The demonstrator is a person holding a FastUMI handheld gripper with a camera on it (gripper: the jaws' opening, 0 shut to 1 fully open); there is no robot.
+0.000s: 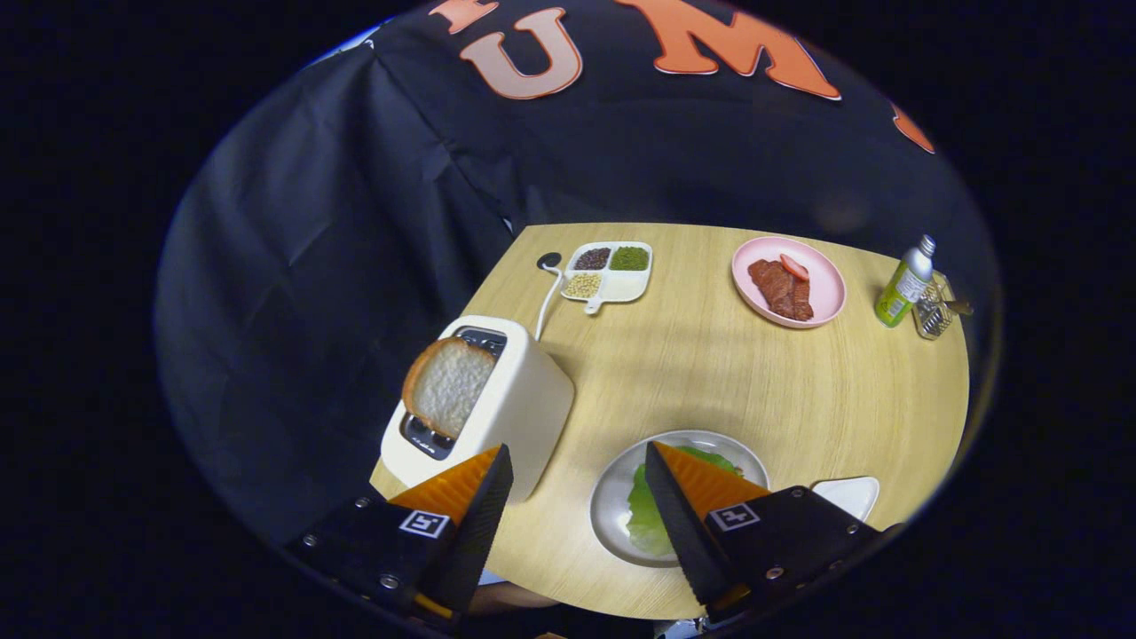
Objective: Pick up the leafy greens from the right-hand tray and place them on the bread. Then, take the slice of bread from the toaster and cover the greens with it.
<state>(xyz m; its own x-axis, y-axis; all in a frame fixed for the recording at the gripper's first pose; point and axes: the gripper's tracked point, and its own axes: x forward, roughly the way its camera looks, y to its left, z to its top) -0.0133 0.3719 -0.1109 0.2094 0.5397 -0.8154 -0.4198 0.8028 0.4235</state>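
Overhead, the gripper (pixel 577 470) hung spread and empty; lettuce (pixel 646 515) lay on the grey plate (pixel 612 497). Bread slice (pixel 446 383) stood in the toaster (pixel 515 417).

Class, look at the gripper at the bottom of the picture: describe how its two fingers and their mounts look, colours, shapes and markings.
The gripper has two wedge-shaped fingers, orange on the outer faces and black with fine ribbing on the inner faces, tapering to points. Each sits on a black block with silver screws and a small square black-and-white marker tag.
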